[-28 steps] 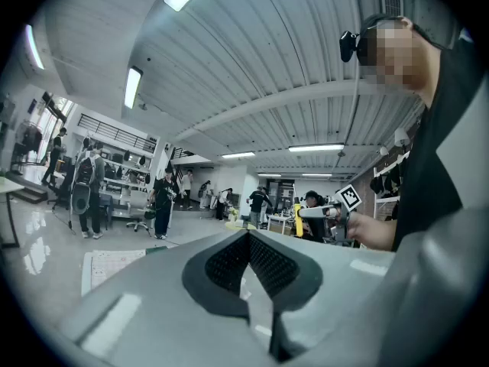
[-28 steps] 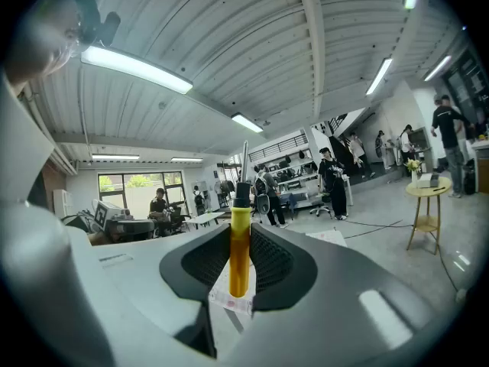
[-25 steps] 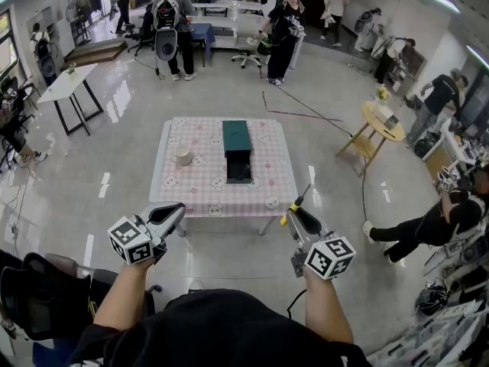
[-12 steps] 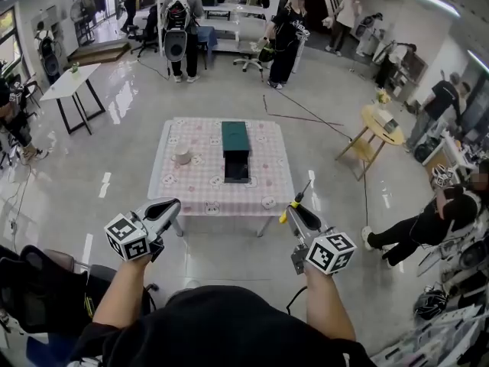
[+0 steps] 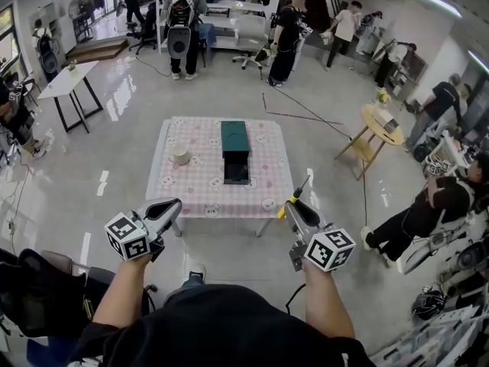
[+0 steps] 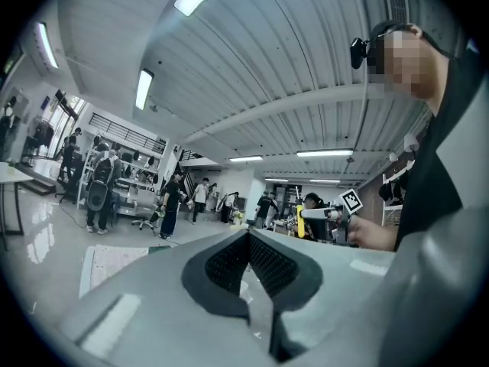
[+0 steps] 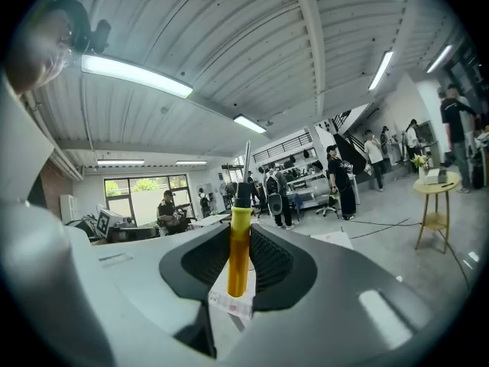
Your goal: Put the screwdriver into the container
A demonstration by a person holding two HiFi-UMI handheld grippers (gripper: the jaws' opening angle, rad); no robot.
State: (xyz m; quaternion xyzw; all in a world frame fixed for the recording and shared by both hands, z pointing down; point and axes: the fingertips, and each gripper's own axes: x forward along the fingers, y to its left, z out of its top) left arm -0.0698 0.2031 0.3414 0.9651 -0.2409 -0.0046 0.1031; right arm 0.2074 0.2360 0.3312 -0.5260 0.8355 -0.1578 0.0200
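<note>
The screwdriver (image 5: 299,193) has a yellow handle and a thin metal shaft that points up and forward. My right gripper (image 5: 288,205) is shut on its handle, which stands upright between the pads (image 7: 267,260) in the right gripper view, screwdriver (image 7: 239,251) centred. The container (image 5: 234,138) is a dark green box with an open dark compartment at its near end, lying on the pink checked table (image 5: 263,193) ahead. Both grippers hover short of the table's near edge. My left gripper (image 5: 174,205) is shut with nothing in it, its tips meeting (image 6: 247,235).
A roll of tape (image 5: 181,157) sits on the table left of the container. A small round wooden table (image 5: 382,121) stands to the right and a white table (image 5: 69,82) to the far left. Several people stand or sit around the room. A cable (image 5: 306,113) crosses the floor behind.
Both grippers hold nearly the same pose, the right still gripping the screwdriver. A shoe has come into view below, between my arms. People in the background have shifted.
</note>
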